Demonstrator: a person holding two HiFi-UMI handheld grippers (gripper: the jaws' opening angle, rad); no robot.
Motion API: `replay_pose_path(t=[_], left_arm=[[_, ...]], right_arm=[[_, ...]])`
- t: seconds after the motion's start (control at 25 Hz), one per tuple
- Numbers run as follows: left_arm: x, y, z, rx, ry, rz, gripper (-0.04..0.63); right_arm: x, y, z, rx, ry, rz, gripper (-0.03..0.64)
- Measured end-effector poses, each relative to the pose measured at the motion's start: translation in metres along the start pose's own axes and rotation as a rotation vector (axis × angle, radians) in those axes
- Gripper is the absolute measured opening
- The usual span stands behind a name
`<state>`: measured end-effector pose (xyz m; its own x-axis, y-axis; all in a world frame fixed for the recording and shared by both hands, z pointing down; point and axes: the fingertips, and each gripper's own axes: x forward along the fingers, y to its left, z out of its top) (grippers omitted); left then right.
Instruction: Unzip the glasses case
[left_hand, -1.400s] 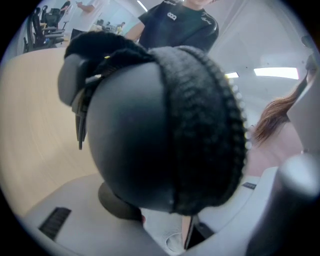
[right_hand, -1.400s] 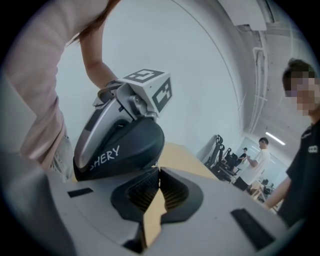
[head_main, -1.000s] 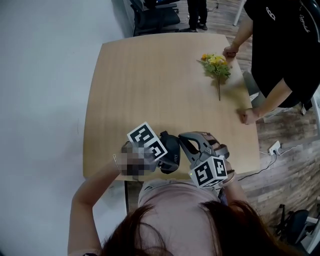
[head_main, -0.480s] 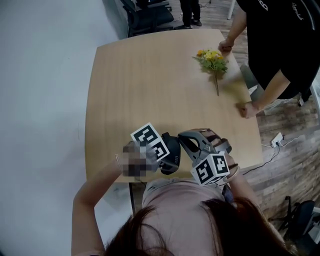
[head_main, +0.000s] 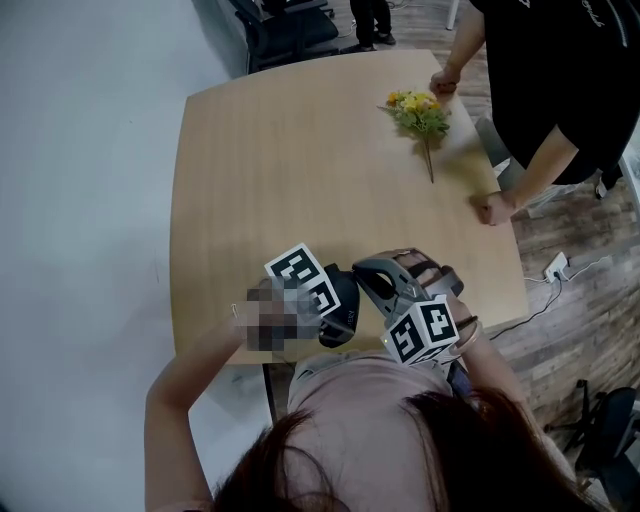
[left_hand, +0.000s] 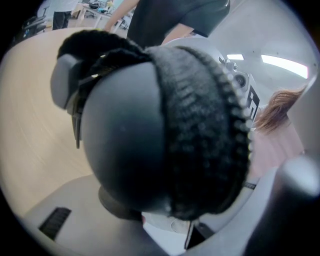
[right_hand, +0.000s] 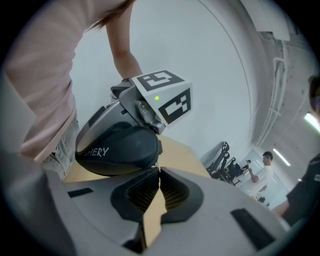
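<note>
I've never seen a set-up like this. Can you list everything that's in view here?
table: one, light wood, middle of the head view.
flower bunch: one, yellow and orange with green leaves, far right part of the table.
glasses case: one, black, zip round its edge, over the table's near edge.
office chairs: dark, number unclear, beyond the table.
bystander: one, black shirt, at the table's right side, hands on its edge.
person farther off: one, white shirt, by the chairs.
left gripper: one, grey with a marker cube, closed on the glasses case.
right gripper: one, grey with a marker cube, jaws together, tips at the case's end.
</note>
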<state>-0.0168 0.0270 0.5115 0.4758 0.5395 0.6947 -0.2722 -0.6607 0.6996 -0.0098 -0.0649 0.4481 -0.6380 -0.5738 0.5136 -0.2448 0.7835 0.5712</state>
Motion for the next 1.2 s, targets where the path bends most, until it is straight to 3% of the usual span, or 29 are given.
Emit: replay_pose_path(t=[0.36,1.2], left_arm=[[0.006,0.004,-0.012,0.013,0.109,0.015,0.230],[0.014,0.011,-0.024,0.030,0.226,0.039,0.230]], right_arm=[[0.001,0.006,0.001,-0.086,0.008,0.041,0.015],[0.005,0.014,0.002,-0.211,0.034,0.074,0.015]])
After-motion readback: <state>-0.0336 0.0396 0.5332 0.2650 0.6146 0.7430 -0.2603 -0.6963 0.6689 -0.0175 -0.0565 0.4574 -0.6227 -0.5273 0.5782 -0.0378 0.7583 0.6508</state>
